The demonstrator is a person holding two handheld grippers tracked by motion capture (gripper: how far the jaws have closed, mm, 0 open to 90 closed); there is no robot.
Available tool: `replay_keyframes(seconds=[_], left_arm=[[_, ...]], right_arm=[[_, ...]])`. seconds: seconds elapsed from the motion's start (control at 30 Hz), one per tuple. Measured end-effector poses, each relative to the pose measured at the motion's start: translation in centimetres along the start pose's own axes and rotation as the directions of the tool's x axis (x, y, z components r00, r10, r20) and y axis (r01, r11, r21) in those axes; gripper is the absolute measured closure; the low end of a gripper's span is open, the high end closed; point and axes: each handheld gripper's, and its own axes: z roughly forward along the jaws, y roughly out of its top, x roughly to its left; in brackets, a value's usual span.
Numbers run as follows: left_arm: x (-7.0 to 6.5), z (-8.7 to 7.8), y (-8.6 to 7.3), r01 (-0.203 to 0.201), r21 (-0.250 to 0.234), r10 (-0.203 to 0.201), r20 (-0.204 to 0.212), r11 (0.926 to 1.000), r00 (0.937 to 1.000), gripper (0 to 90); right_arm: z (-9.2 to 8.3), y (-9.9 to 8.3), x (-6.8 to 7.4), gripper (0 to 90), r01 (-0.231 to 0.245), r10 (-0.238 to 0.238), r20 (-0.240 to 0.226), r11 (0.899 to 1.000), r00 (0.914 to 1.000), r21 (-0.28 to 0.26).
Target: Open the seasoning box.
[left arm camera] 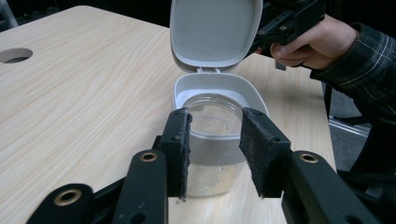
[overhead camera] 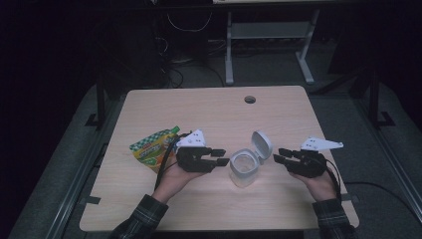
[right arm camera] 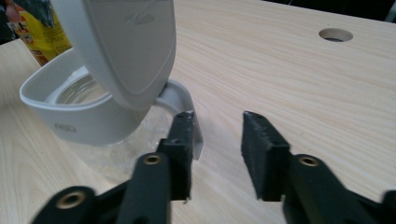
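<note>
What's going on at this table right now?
A person holds a gripper in each hand, one on either side of a clear jar with a white flip lid that stands open. The left gripper and the right gripper both have open jaws with nothing between them, close to the jar but not gripping it. A green and yellow pouch lies on the table behind the left hand.

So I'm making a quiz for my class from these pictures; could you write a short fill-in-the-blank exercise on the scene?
1. The hinged lid of the clear jar stands ____.
2. The green and yellow pouch lies on the jar's ____ side in the high view.
3. The round hole is cut through the ____.
4. The left gripper has ____ between its jaws.

Missing words: open; left; table; nothing
</note>
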Motion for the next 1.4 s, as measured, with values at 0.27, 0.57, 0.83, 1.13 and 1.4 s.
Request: replay_keyframes(seconds=[0.27,0.57,0.83,1.13,1.4], left_arm=[[-0.2,-1.2,-0.5,-0.006,0.038,0.007,-0.014,0.9993,0.9999,50.2],[-0.7,-2.4,-1.3,0.004,0.042,-0.002,-0.033,0.9991,0.9995,48.4],[-0.9,-3.6,-2.6,0.020,0.051,-0.018,-0.053,0.9985,0.9984,48.2],[-1.3,-5.1,-4.1,0.030,0.048,-0.026,-0.070,0.9984,0.9972,48.7],[-1.4,-6.9,-5.4,0.044,0.059,-0.038,-0.091,0.9973,0.9951,49.7]], right_arm=[[-0.5,-1.3,0.5,47.3,-0.006,0.006,-0.004,1.000,1.0000,0.009],[-0.5,-2.2,1.7,42.2,0.017,-0.016,-0.038,0.999,0.9992,0.028],[-0.4,-2.9,2.2,40.7,0.022,-0.020,-0.054,0.999,0.9984,0.036],[-0.2,-3.0,2.1,40.5,0.023,-0.021,-0.050,0.999,0.9985,0.033],[-0.2,-3.0,2.1,40.5,0.024,-0.022,-0.049,0.999,0.9986,0.034]])
